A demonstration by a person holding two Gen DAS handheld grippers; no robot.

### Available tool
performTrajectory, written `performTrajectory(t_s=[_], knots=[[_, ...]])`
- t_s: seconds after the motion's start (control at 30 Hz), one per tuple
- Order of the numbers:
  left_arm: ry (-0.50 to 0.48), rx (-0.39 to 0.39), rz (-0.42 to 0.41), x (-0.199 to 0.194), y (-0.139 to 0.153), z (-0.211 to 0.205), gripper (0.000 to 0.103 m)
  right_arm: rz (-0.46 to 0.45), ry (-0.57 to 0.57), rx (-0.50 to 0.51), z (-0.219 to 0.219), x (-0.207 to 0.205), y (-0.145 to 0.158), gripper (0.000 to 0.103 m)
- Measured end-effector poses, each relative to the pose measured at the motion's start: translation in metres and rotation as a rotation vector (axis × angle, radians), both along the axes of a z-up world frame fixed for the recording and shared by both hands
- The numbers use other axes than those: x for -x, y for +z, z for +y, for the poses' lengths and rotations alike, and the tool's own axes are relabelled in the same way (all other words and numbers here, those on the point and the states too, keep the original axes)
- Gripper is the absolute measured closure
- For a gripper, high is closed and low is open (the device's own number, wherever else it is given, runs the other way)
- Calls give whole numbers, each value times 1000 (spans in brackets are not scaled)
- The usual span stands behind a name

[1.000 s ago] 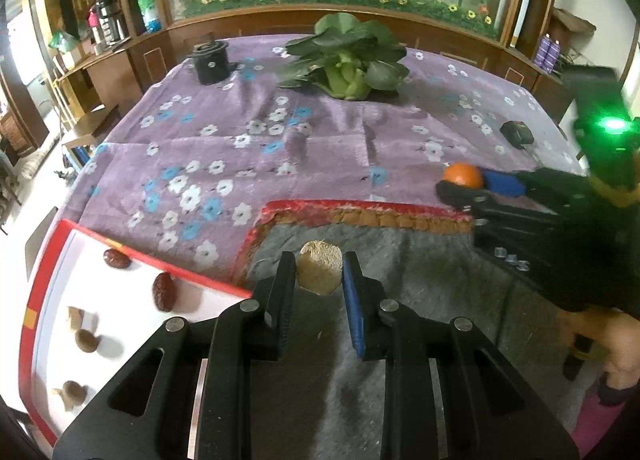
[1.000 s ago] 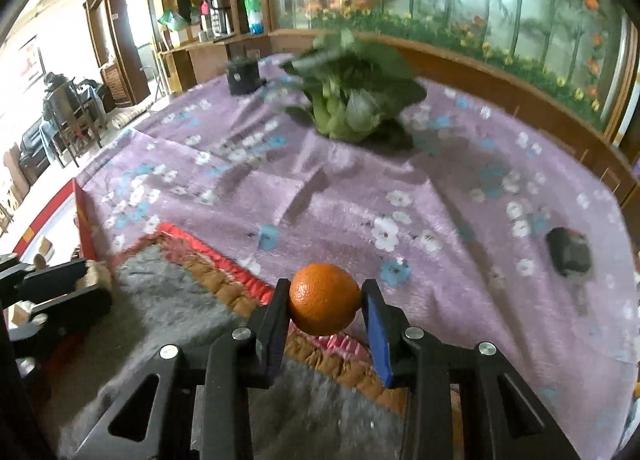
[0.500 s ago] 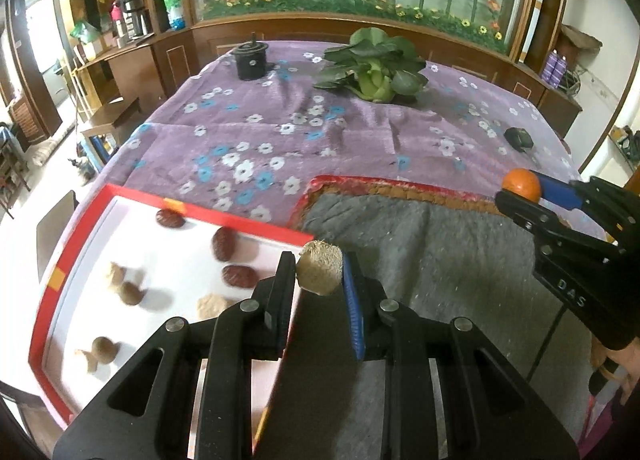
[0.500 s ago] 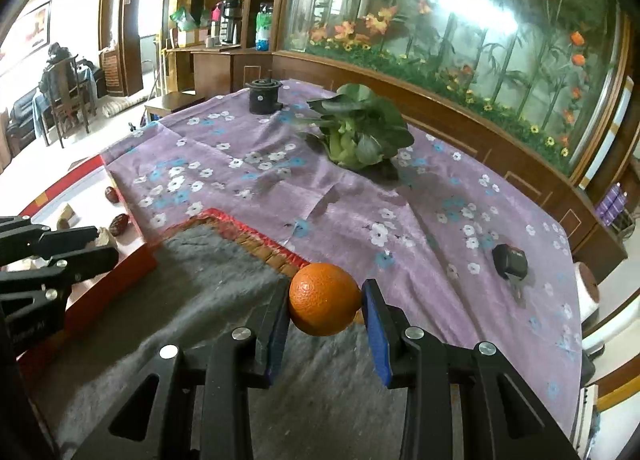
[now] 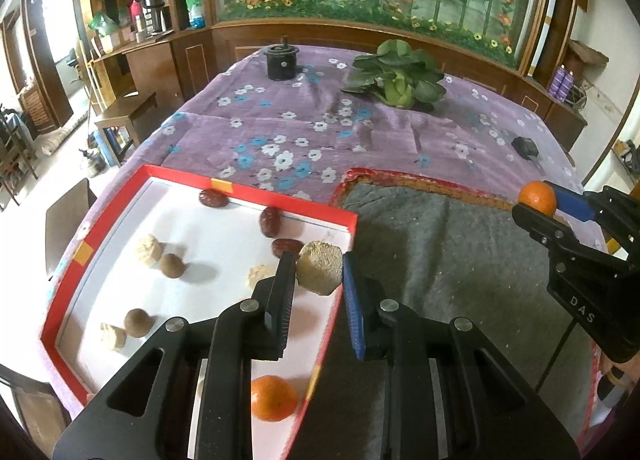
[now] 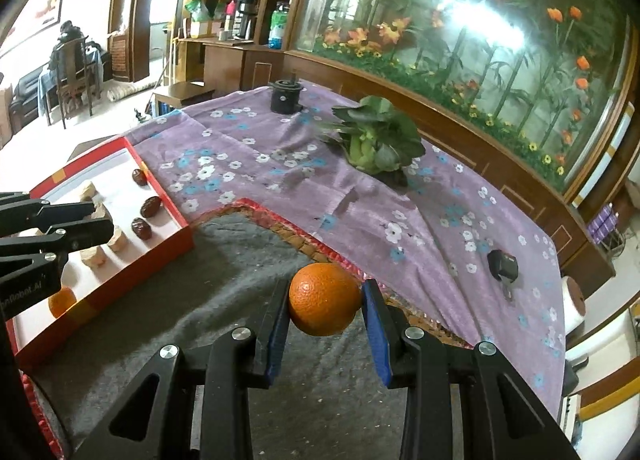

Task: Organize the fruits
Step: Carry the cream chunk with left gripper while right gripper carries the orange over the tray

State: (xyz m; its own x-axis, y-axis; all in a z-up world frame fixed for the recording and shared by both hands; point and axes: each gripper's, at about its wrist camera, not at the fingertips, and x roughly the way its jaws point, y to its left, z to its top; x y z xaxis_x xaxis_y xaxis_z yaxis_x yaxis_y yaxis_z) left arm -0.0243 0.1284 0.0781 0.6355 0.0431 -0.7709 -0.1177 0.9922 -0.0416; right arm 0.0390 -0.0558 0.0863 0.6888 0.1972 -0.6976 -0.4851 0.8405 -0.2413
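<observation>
My left gripper (image 5: 318, 274) is shut on a beige textured fruit chunk (image 5: 320, 272), held above the right edge of the red-rimmed white tray (image 5: 280, 200). The tray holds red dates (image 5: 270, 221), brown round fruits (image 5: 172, 265), beige chunks (image 5: 149, 249) and an orange (image 5: 274, 398). My right gripper (image 6: 325, 300) is shut on an orange (image 6: 324, 299) above the grey felt mat (image 6: 224, 280). It also shows at the right of the left wrist view (image 5: 538, 200). The tray shows at the left of the right wrist view (image 6: 168, 236).
A purple flowered cloth (image 5: 300, 132) covers the table. A leafy green vegetable (image 5: 398, 78) and a black round pot (image 5: 281, 62) stand at the far side. A small black object (image 5: 525, 147) lies at the right. Wooden cabinets line the back.
Both grippers have risen and drawn back, each still holding its fruit. The left gripper has shifted left over the tray, bringing more of it and its orange into view.
</observation>
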Motion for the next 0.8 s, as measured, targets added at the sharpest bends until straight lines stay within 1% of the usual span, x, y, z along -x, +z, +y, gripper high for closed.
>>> performTrajectory(t_s=[0.13,0.33,0.6,0.7,0.73,0.8], knots=[[21,0,-2,7,0,12,80,-4,18,-7,11,5,4,68],[81,-5,4,20,-3,43,80,21,90,-24,43,11,3,68],[154,-21,34,33,-18,78,80,156,226,-140,97,6,-10,68],[173,-7,45,32,-25,89,80,206,266,-154,115,6,-21,68],[179,-1,47,31,-26,92,80,225,276,-152,122,6,-26,68],[188,9,47,27,-28,97,80,234,276,-127,129,6,-33,68]])
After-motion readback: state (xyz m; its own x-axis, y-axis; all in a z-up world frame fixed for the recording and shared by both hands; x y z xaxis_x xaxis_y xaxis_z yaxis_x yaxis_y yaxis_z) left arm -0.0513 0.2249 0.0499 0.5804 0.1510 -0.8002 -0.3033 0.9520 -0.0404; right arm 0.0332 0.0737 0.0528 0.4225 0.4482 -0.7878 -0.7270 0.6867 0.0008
